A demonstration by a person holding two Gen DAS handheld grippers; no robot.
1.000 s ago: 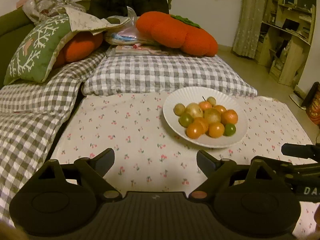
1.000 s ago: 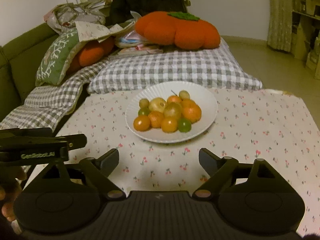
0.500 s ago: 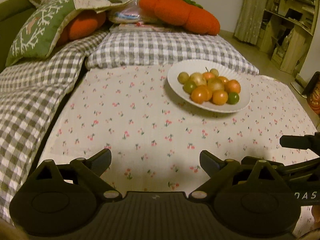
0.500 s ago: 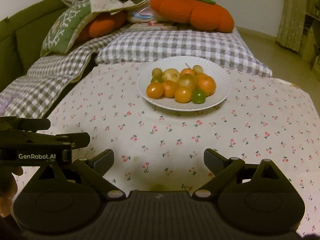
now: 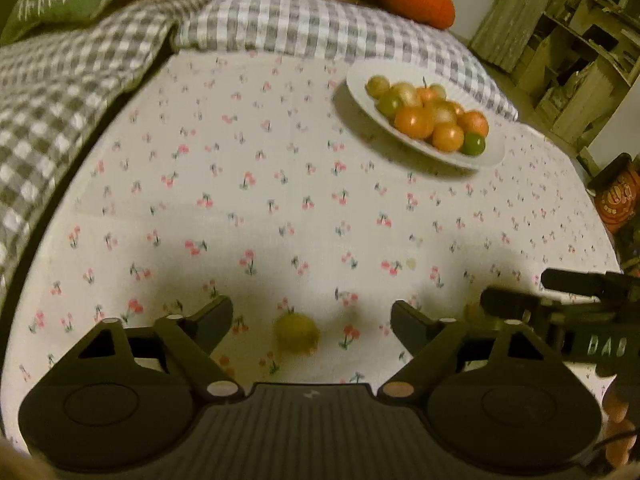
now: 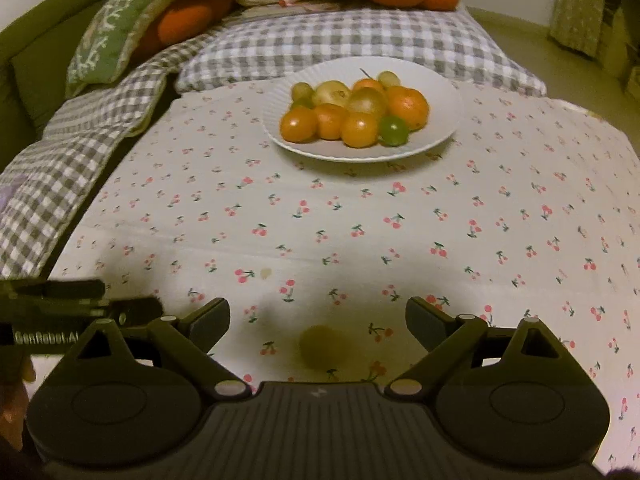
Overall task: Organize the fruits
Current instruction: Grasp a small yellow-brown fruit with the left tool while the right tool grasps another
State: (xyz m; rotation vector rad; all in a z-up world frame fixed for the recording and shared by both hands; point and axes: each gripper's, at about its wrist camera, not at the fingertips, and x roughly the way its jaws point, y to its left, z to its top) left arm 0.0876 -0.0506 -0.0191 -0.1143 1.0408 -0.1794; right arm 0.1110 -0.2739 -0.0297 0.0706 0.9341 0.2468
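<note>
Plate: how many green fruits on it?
2. One green fruit sits at the near right on the plate. The second green fruit is on the left, partly behind an orange fruit. Others may be hidden underneath.

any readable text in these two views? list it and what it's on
"GenRobot.AI": on the side of the left tool, seen from the right wrist camera, slightly blurred.
"DAS": on the side of the right tool, seen from the left wrist camera; cut off, rest unreadable.
Orange container: markings too blurred to read.
</note>
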